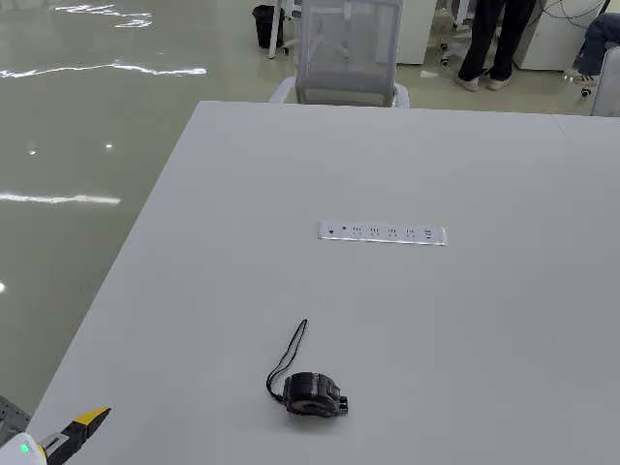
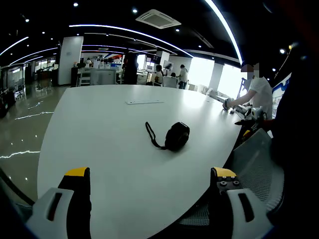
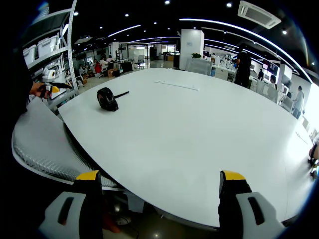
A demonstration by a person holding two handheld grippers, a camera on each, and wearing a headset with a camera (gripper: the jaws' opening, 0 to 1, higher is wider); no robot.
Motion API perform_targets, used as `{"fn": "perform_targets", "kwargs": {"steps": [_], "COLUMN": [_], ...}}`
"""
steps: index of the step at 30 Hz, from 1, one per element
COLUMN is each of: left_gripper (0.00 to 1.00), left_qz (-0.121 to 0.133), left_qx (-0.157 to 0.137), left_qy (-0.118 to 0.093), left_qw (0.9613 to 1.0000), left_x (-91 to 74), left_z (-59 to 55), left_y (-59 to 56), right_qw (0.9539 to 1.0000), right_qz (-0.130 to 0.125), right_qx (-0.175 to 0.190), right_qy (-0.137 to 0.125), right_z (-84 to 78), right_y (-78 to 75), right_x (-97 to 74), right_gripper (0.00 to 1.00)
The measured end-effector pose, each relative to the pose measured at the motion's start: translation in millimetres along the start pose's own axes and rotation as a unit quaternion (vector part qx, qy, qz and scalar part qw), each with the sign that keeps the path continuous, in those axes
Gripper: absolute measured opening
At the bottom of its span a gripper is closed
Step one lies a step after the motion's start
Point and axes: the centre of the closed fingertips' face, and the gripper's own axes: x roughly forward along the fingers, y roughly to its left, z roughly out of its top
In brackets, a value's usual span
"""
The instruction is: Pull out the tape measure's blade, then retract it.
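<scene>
A wide white table (image 1: 436, 320) fills the near ground, with a white socket strip (image 1: 383, 233) set flat in its top and a grey mesh-backed office chair (image 1: 347, 48) at its far edge. To the left lies a glossy pale-green floor (image 1: 87, 126) that mirrors streaks of light — beyond the chair stand a person's dark-trousered legs (image 1: 494, 39). Overhead the dark ceiling (image 2: 109, 15) carries long curved light strips (image 2: 124, 27) and a square air vent (image 2: 158, 19), and metal shelving with white bins (image 3: 47, 47) stands left of a far white column (image 3: 192, 42).
</scene>
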Motion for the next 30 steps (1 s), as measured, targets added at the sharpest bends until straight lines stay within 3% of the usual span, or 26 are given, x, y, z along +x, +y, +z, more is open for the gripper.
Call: {"fn": "perform_targets", "kwargs": {"steps": [30], "left_gripper": [0.99], "left_qz": [0.003], "left_qx": [-0.004], "left_qy": [0.007], "left_qw": [1.0], "left_x": [-6.5], "left_z": [-3.1], "left_y": [3.8], "right_qw": [1.0], "right_qz": [0.003], "right_qx": [-0.009], "right_qy": [0.002], "right_z": [0.5], "right_y": [1.7], "right_x": [-1.8], "right_gripper": [1.0]}}
